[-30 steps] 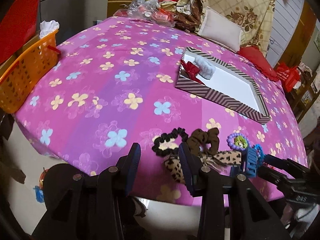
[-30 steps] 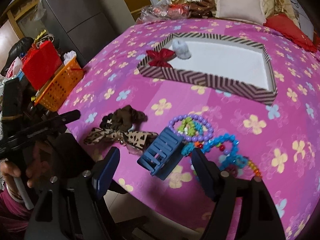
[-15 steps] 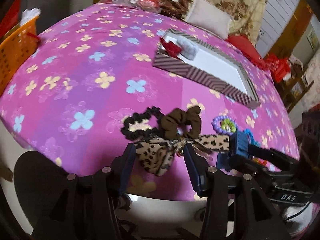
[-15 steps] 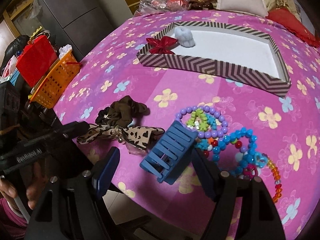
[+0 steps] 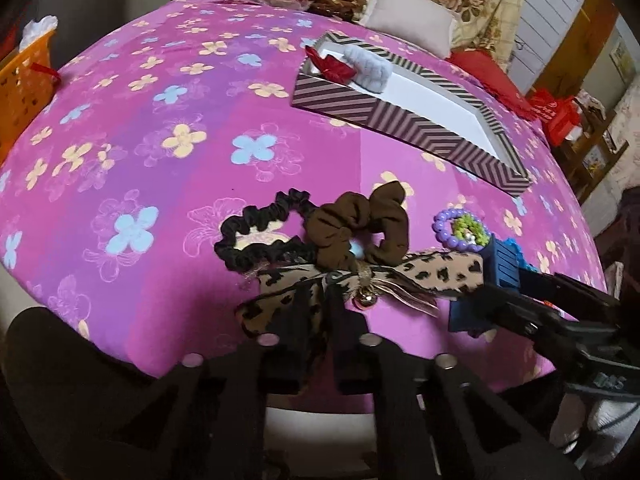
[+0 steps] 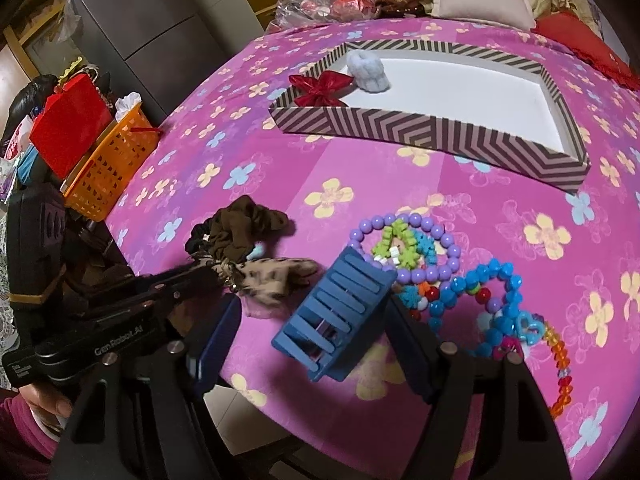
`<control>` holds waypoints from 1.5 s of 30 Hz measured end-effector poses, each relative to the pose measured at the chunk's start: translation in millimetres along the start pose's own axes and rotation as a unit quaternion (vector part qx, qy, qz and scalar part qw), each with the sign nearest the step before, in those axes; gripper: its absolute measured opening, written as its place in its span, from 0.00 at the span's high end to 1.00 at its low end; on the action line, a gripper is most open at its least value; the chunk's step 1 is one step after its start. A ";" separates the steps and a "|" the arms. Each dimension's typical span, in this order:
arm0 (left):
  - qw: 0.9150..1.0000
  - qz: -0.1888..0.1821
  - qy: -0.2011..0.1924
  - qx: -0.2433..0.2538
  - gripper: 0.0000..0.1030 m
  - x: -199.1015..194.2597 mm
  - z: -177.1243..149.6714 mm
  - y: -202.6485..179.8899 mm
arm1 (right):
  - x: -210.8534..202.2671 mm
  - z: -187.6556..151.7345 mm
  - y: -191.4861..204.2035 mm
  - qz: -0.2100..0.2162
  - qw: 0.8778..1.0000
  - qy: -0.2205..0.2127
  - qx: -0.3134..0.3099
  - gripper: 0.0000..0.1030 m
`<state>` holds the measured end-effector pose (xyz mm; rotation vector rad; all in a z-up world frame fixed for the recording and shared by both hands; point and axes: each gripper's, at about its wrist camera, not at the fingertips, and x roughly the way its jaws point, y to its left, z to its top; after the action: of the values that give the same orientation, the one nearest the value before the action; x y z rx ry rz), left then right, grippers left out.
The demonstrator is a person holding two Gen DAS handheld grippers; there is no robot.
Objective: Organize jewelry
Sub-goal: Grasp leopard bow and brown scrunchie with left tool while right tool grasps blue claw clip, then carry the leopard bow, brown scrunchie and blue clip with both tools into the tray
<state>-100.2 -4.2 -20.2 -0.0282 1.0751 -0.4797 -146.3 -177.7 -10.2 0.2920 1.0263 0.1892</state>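
Left gripper (image 5: pixel 320 300) tips hidden in leopard bow (image 5: pixel 360 276).

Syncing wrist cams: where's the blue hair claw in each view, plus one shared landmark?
Left wrist: blue claw at lower right, partly hidden behind the right gripper's black body, beside the leopard bow.
Right wrist: blue claw at lower centre, between the right gripper jaws, which are closing.
Shared landmark: striped tray on the pink cloth beyond.

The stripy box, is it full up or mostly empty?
Mostly empty. The striped box holds only a red bow and a pale fluffy scrunchie in one corner; its white floor is otherwise bare.
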 end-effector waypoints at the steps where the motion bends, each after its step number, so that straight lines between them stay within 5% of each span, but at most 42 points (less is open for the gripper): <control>1: 1.000 -0.003 -0.003 0.004 0.95 -2.1 -0.6 -1.1 | 0.7 -0.3 0.4 -0.001 1.000 0.003 -0.004 0.47; 2: 1.000 -0.006 -0.007 0.009 0.96 -4.4 -0.6 -2.6 | 2.0 -1.2 0.0 -0.002 1.000 0.006 -0.008 0.55; 8: 0.999 -0.026 -0.031 0.026 0.96 -30.0 5.4 -9.8 | -6.2 -5.6 3.9 0.007 0.999 -0.002 -0.032 0.70; 26: 0.993 -0.040 -0.109 0.036 0.96 -68.8 74.4 -26.7 | -53.7 48.3 -4.1 0.026 0.996 -0.079 -0.040 0.70; 45: 0.994 0.010 -0.099 0.036 0.96 23.2 191.3 -53.6 | -3.0 159.0 -72.3 -0.003 0.998 -0.066 0.001 0.70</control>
<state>51.7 -101.0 66.7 -0.0012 0.8625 -0.4880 -9.4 -270.8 45.7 0.3005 0.8963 0.1614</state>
